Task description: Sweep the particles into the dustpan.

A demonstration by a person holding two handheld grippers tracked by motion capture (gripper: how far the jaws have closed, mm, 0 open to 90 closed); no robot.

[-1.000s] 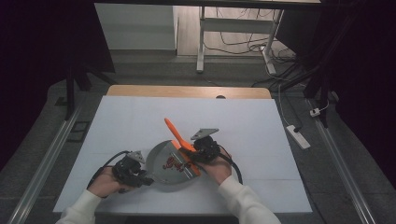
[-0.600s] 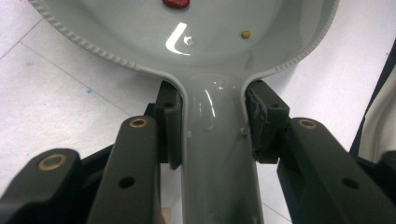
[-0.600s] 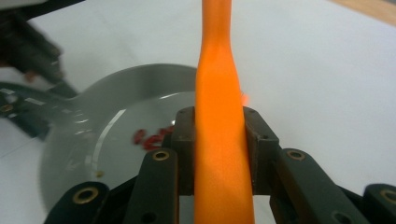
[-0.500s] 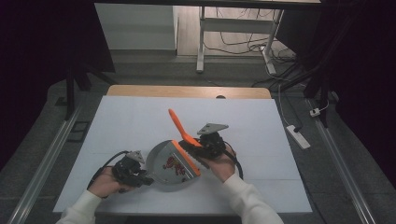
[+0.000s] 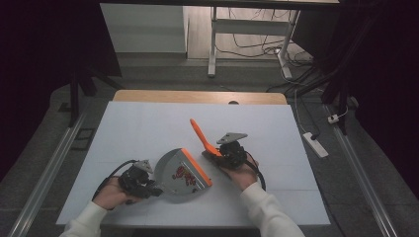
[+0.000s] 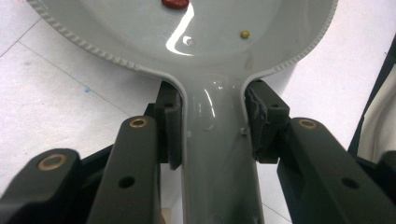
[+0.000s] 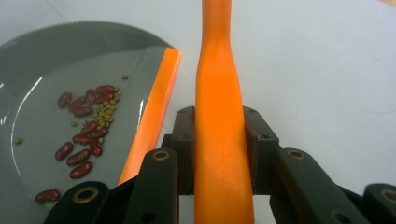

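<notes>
My right gripper (image 5: pixel 223 154) has carried the orange plastic brush (image 5: pixel 201 135) away from the grey plastic dustpan (image 5: pixel 179 172): a second ago its bristle end sat at the pan's orange lip, and now it hangs just beside that lip, over the white table cover (image 5: pixel 128 128), handle tilted up and away from me. The left gripper (image 5: pixel 148 185) has kept its place on the pan. I read that as the sweep being finished, since the load already lies in the pan and the cover around it looks bare.

My right gripper's jaws are pressed onto the brush handle (image 7: pixel 219 116), one pad on each flank. In my left gripper view the jaws pinch the dustpan's narrow handle (image 6: pixel 212 154) where it widens into the scoop.

The pan is smooth and glossy, catching a bright streak of light, with a fine ribbed edge (image 6: pixel 88 44) round its curved back and a straight orange rubbery strip (image 7: pixel 154 109) along the front. The brush handle is matte, waisted, broadening toward my jaws. Inside the pan lie dark red kidney beans (image 7: pixel 84 126), oblong and shiny, mixed with small round green beans (image 7: pixel 106 112), clustered near the middle with a few strays.
</notes>
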